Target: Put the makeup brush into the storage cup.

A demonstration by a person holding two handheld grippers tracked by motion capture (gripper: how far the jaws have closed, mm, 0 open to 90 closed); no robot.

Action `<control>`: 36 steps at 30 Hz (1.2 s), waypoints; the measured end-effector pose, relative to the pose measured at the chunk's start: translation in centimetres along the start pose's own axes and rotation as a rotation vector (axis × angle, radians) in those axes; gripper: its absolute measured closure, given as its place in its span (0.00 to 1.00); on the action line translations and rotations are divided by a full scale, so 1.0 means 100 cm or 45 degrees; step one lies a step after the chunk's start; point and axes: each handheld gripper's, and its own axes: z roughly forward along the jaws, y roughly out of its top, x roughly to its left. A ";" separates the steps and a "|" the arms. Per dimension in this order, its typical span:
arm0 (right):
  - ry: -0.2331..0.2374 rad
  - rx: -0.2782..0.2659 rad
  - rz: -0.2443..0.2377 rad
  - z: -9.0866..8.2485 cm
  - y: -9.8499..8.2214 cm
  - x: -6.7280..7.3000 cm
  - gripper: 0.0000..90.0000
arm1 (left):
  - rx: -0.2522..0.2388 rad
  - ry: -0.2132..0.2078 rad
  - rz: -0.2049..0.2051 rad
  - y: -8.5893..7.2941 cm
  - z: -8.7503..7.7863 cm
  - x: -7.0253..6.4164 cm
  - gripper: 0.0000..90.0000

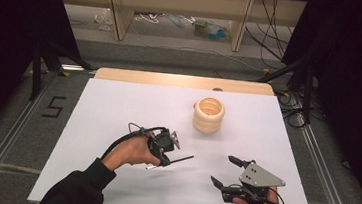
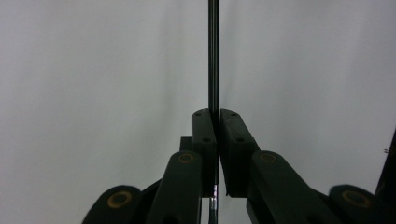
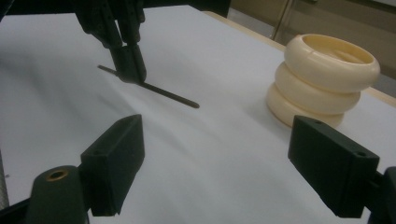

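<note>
Left gripper [image 1: 167, 157] clenching a thin dark rod [image 1: 181, 159] above the white table [image 1: 118, 111], right gripper [image 1: 226, 172] hovering with jaws spread and nothing between them, cream rings [image 1: 208, 114] sitting stacked well beyond.

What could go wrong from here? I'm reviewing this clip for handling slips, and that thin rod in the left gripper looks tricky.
1. The left gripper pinches the thin dark rod part-way along, so most of it sticks out past the pads; it could pivot or slip.
2. The rod's free end points roughly toward the open right gripper; a careless handover might knock it loose.
3. The stacked cream rings stand unsupported, so a bump from the rod could shift or topple them.
</note>
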 end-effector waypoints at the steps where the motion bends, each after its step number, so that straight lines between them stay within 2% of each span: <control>1: 0.013 0.013 -0.025 0.001 0.001 0.002 0.22 | 0.003 -0.001 0.043 0.002 0.000 -0.001 0.95; 4: 0.020 0.021 -0.061 0.003 0.002 0.005 0.22 | 0.003 -0.005 0.059 0.005 0.000 -0.006 0.95; 5: 0.028 0.021 -0.109 0.006 0.003 0.008 0.22 | -0.012 -0.005 0.057 0.006 0.001 -0.009 0.95; 6: 0.028 0.021 -0.109 0.006 0.003 0.008 0.22 | -0.012 -0.005 0.057 0.006 0.001 -0.009 0.95; 7: 0.039 0.037 -0.159 0.009 0.005 0.012 0.22 | -0.013 -0.015 0.066 0.008 0.000 -0.011 0.95; 10: 0.037 0.054 -0.259 0.014 0.007 0.019 0.22 | -0.010 -0.017 0.076 0.008 0.000 -0.013 0.95; 11: 0.037 0.054 -0.259 0.014 0.007 0.019 0.22 | -0.009 -0.019 0.079 0.009 0.001 -0.014 0.95; 12: 0.042 0.066 -0.297 0.016 0.009 0.022 0.21 | -0.010 -0.025 0.087 0.010 0.001 -0.016 0.95; 13: 0.042 0.066 -0.297 0.016 0.009 0.022 0.21 | -0.010 -0.025 0.087 0.010 0.001 -0.016 0.95; 14: 0.051 0.077 -0.334 0.019 0.010 0.026 0.21 | -0.008 -0.032 0.091 0.011 0.002 -0.018 0.95; 15: 0.051 0.077 -0.334 0.019 0.010 0.026 0.21 | -0.011 -0.030 0.097 0.011 0.002 -0.019 0.95; 18: 0.052 0.107 -0.431 0.024 0.011 0.032 0.22 | -0.010 -0.038 0.121 0.014 0.002 -0.024 0.95; 19: 0.056 0.134 -0.485 0.027 0.012 0.035 0.22 | -0.008 -0.043 0.123 0.014 0.002 -0.025 0.95; 22: 0.057 0.160 -0.554 0.031 0.013 0.039 0.23 | -0.016 -0.049 0.136 0.016 0.001 -0.029 0.95; 27: 0.055 0.181 -0.626 0.038 0.017 0.045 0.25 | -0.032 -0.059 0.145 0.019 -0.001 -0.035 0.95; 28: 0.055 0.181 -0.626 0.038 0.017 0.045 0.25 | -0.032 -0.059 0.145 0.019 -0.001 -0.035 0.95; 29: 0.056 0.189 -0.664 0.040 0.019 0.047 0.27 | -0.025 -0.064 0.159 0.019 -0.002 -0.035 0.95; 32: 0.053 0.197 -0.696 0.043 0.020 0.049 0.28 | -0.022 -0.057 0.166 0.019 -0.003 -0.036 0.95; 34: 0.044 0.219 -0.757 0.047 0.022 0.053 0.31 | -0.021 -0.060 0.173 0.020 -0.003 -0.038 0.95; 35: 0.044 0.219 -0.757 0.047 0.022 0.053 0.31 | -0.021 -0.060 0.173 0.020 -0.003 -0.038 0.95; 36: 0.035 0.240 -0.806 0.050 0.022 0.055 0.33 | -0.017 -0.060 0.177 0.020 -0.003 -0.039 0.95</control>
